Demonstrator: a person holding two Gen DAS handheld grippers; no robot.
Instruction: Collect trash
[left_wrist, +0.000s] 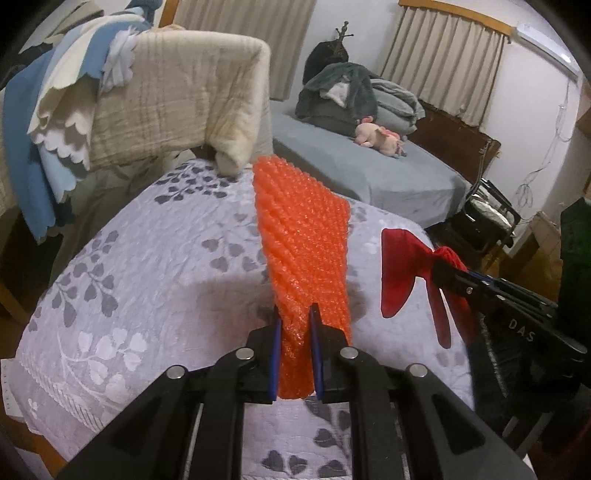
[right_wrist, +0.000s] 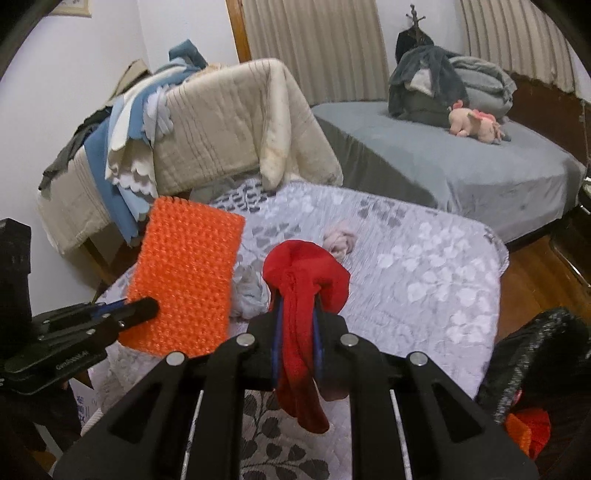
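My left gripper (left_wrist: 293, 312) is shut on the near end of an orange sheet of bubble wrap (left_wrist: 303, 229), which is lifted above the table and sticks out forward. My right gripper (right_wrist: 297, 306) is shut on a red cloth (right_wrist: 306, 273), whose ends hang down below the fingers. In the left wrist view the right gripper (left_wrist: 439, 264) and the red cloth (left_wrist: 402, 266) hang to the right. The right wrist view has the bubble wrap (right_wrist: 188, 266) and the left gripper (right_wrist: 144, 304) at the left. A pink crumpled wad (right_wrist: 338, 238) and a grey one (right_wrist: 247, 288) lie on the table.
The table wears a grey leaf-patterned cloth (left_wrist: 147, 258). Behind it stands a chair draped in a beige quilt (left_wrist: 177, 99) and blue fabrics. A grey bed (left_wrist: 369, 162) with a plush toy (left_wrist: 380, 136) lies beyond. A dark bag (right_wrist: 535, 362) with something orange inside sits low right.
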